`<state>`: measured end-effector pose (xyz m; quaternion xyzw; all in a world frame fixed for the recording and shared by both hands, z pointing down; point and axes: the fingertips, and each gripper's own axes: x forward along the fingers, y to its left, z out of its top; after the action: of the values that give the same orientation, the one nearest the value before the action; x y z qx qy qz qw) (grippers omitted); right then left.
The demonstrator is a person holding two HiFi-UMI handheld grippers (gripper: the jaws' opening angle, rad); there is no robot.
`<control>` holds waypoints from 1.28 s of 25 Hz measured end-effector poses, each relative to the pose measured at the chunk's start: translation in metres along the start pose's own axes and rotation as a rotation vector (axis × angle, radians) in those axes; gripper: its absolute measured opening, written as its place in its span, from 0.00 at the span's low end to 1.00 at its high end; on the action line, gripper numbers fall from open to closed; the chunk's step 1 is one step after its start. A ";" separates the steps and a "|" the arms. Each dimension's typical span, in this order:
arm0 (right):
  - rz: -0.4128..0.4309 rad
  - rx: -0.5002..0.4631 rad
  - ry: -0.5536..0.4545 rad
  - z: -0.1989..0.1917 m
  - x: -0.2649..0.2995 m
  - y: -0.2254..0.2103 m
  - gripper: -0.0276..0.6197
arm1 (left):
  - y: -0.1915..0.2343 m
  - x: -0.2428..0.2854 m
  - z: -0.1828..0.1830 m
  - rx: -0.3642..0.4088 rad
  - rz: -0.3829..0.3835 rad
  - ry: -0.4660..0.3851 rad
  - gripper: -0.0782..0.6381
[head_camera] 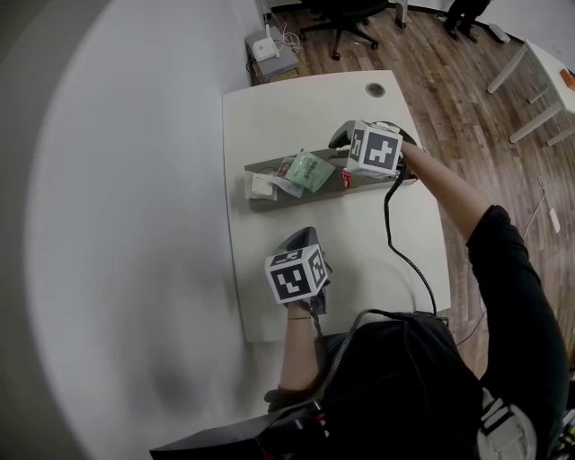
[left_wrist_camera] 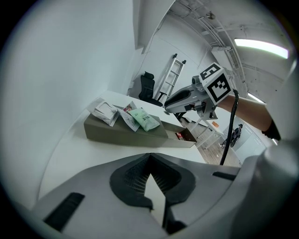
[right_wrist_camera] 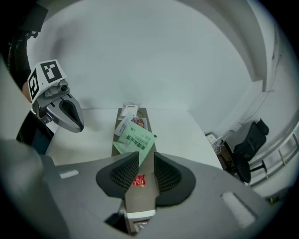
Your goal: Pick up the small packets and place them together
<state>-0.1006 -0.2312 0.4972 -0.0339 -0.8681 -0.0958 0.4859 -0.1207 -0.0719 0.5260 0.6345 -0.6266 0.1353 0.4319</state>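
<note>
A long grey-brown tray [head_camera: 269, 199] lies across the white table [head_camera: 269, 117]. White packets [head_camera: 262, 186] rest at its left end, and a green packet [head_camera: 310, 171] lies on them toward the middle. A small red packet [head_camera: 346, 180] sits alone at the right end. My right gripper [head_camera: 344, 154] hangs just above that end, open. In the right gripper view the red packet [right_wrist_camera: 138, 180] lies on the tray floor [right_wrist_camera: 142, 198], seen through the gap of my right gripper [right_wrist_camera: 145, 156], untouched. The green packet [right_wrist_camera: 134, 140] lies beyond. My left gripper [head_camera: 301, 235] [left_wrist_camera: 149, 156] hovers near the table's front, shut and empty.
A black cable [head_camera: 395, 234] trails from the right gripper across the table. A cable hole [head_camera: 375, 89] marks the far side. On the wooden floor beyond stand an office chair [head_camera: 346, 13], a small white device [head_camera: 267, 49] and another white table [head_camera: 539, 72].
</note>
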 end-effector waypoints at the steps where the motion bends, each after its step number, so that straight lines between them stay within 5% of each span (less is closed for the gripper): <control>1: -0.011 0.022 0.003 -0.010 -0.007 -0.006 0.19 | -0.002 0.001 0.000 0.004 -0.004 0.002 0.10; 13: -0.050 0.197 0.224 -0.149 -0.027 -0.013 0.19 | -0.018 0.017 -0.002 0.044 -0.039 0.030 0.10; 20: -0.010 0.186 0.239 -0.156 -0.008 -0.004 0.19 | -0.016 0.023 -0.002 0.044 -0.036 0.045 0.10; 27: 0.083 0.171 0.442 -0.196 0.000 0.009 0.23 | -0.012 0.029 -0.002 0.030 -0.035 0.051 0.10; 32: 0.088 0.102 0.481 -0.202 0.012 0.008 0.24 | -0.012 0.034 -0.002 0.033 -0.040 0.061 0.10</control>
<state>0.0635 -0.2636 0.6111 -0.0236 -0.7289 -0.0360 0.6832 -0.1028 -0.0956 0.5470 0.6493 -0.5982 0.1562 0.4430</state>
